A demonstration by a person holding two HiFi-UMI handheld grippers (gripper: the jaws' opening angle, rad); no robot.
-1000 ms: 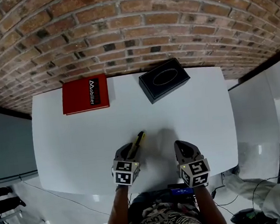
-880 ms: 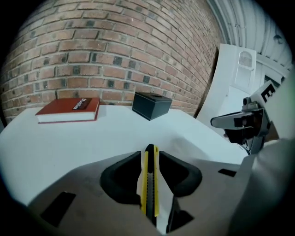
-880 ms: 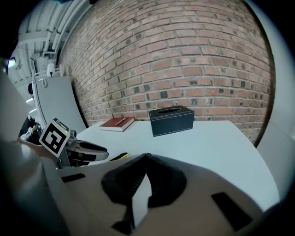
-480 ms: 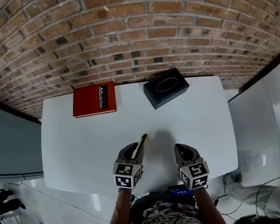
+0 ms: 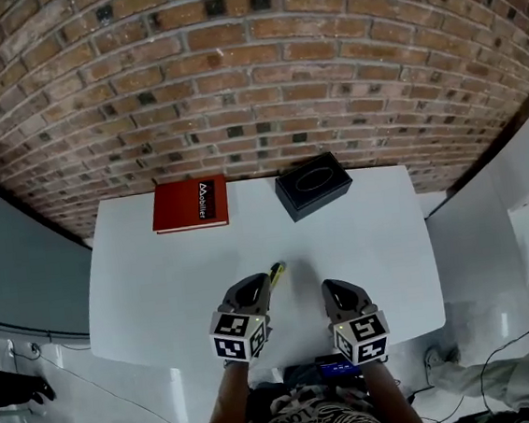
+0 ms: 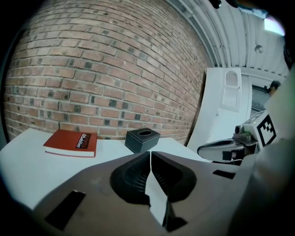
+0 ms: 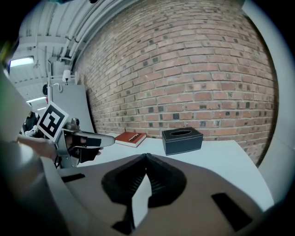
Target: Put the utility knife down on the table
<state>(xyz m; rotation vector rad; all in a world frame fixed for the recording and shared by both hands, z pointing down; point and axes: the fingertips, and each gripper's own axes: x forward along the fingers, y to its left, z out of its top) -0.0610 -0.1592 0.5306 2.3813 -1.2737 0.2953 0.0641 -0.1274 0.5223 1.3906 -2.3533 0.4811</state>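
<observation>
Since my left tongs [image 5: 257,287] have just been closing and now stand pressed together with nothing between them, I judge the putting-down to be done. The utility knife [image 5: 276,271] lies on the white worktop [image 5: 157,264], its yellow-and-black end showing just beyond the tip of those tongs in the head view and pointing toward the far right. Most of its body is hidden beneath the tongs from that camera, and my left gripper view does not show it at all (it looks out over the worktop toward the far wall, so the knife must sit below its line of sight). My right tongs [image 5: 338,292] are likewise pressed together and empty, held just to the right of the left pair above the near edge; I judge they have no part in this job and hang there only to be out of the way. At the far edge, by the brick wall [image 5: 251,85], a red book [image 5: 190,204] lies flat on the left and a black tissue box [image 5: 313,185] stands to its right. Both are well apart from the knife, which I take to be the reason for the bare near-middle spot: nothing there to knock or cover. Whether the blade is drawn in I cannot tell.
</observation>
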